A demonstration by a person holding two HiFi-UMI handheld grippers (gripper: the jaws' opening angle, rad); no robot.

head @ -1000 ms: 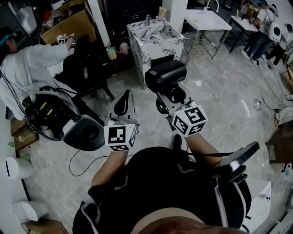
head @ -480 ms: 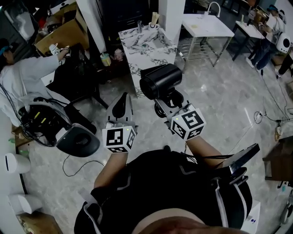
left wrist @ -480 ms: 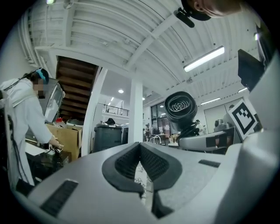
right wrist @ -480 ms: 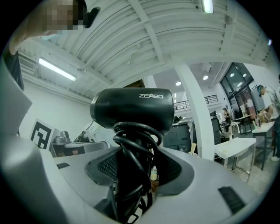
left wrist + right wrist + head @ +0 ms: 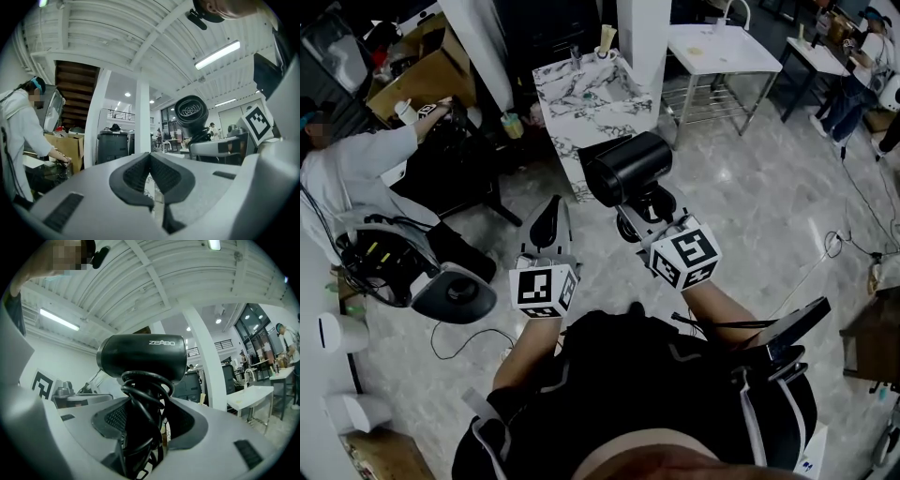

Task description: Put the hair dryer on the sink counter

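Observation:
A black hair dryer [image 5: 628, 167] with its cord coiled round the handle stands upright in my right gripper [image 5: 642, 202], which is shut on the handle. The right gripper view shows the dryer's barrel [image 5: 140, 357] above the right gripper [image 5: 143, 423], with the coiled cord between the pads. My left gripper [image 5: 551, 217] is held beside it, shut and holding nothing; in the left gripper view its pads [image 5: 136, 171] meet and the dryer [image 5: 191, 112] shows to the right. The marble sink counter [image 5: 581, 112] stands ahead on the floor, beyond both grippers.
A white pillar [image 5: 642, 37] rises behind the counter and a white metal table [image 5: 722, 47] stands to its right. A person in a white coat [image 5: 356, 173] bends over at the left by a cardboard box [image 5: 422, 70]. Black equipment [image 5: 450, 292] and cables lie on the floor at left.
The whole scene has slid left and nearer as I walk toward the marble counter. Both grippers keep their pose, the dryer still held.

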